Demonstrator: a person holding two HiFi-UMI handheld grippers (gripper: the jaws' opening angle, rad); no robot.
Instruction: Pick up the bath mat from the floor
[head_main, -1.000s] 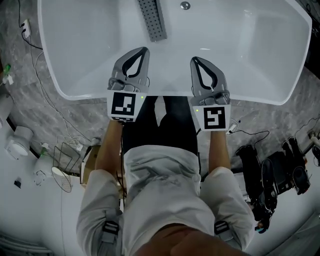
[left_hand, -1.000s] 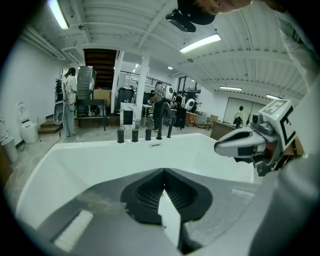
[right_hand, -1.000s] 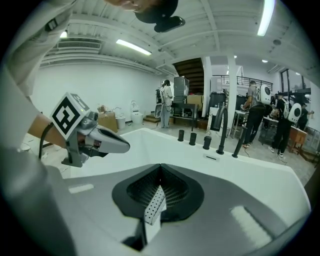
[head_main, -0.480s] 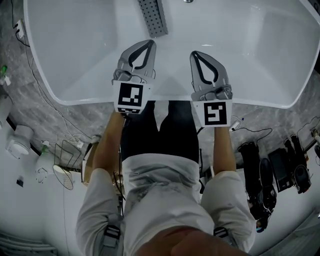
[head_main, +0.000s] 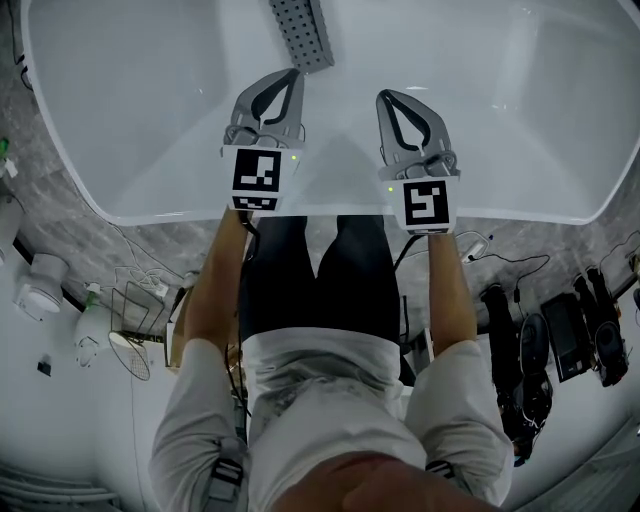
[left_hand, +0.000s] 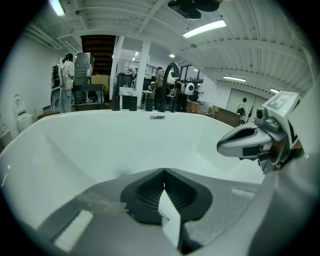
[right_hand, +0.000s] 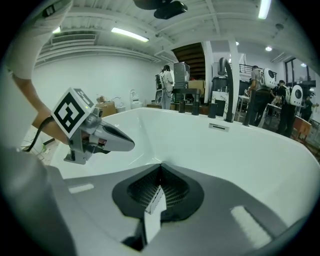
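I'm seeing the grey plastic left gripper (head_main: 289, 76) and right gripper (head_main: 386, 97) both closed tight on nothing, hanging side by side over the glossy white bathtub (head_main: 150, 120). A grey perforated strip (head_main: 303, 32) is lying beyond them. I'm unable to place the bath mat in any view.

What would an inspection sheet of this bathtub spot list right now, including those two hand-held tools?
Surface: grey marbled floor in front of a white bathtub.
Job's things: no bath mat seen on the floor; a grey perforated strip lies in the tub, and I cannot tell what it is.
Clutter: wire rack at the person's left; black gear at the right.
Tools: left tool and right tool held over the tub, both shut, both empty.
Cables: loose leads on the floor, on both sides.
Surroundings: workshop with people and equipment beyond the tub.
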